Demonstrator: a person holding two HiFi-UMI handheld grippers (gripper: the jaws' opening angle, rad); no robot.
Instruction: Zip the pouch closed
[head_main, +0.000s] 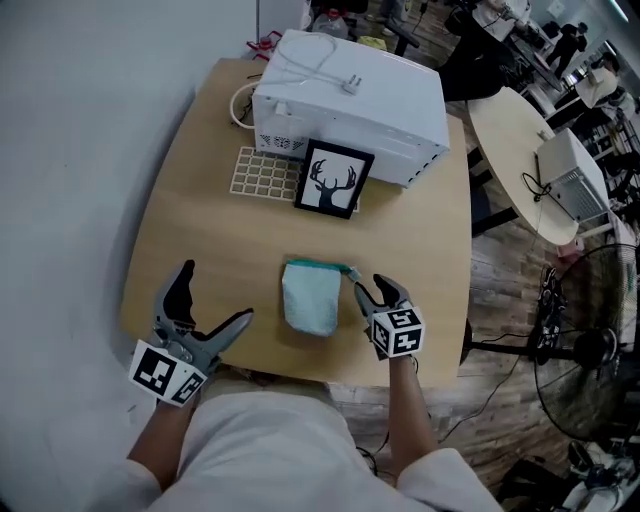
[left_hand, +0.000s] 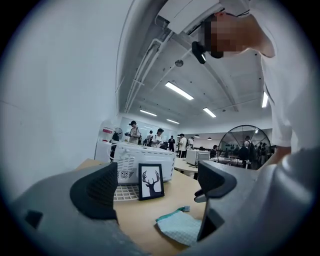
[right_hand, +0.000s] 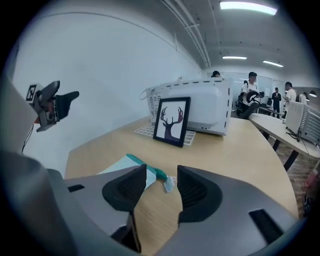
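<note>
A pale blue pouch (head_main: 310, 298) with a teal zipper band along its far edge lies flat on the wooden table (head_main: 200, 230), near the front edge. Its small zipper pull (head_main: 352, 272) sticks out at the right end. My right gripper (head_main: 368, 287) sits just right of the pouch, jaws partly open, tips close to the pull. In the right gripper view the pull (right_hand: 169, 183) lies on the table just beyond the gap and no pad touches it. My left gripper (head_main: 218, 292) stands wide open and empty, left of the pouch (left_hand: 182, 227).
Behind the pouch stand a framed deer picture (head_main: 333, 180), a cream grid tray (head_main: 265, 172) and a white oven-like appliance (head_main: 350, 105). To the right are a second round table (head_main: 520, 150) and a floor fan (head_main: 590, 340). People stand far back in the room.
</note>
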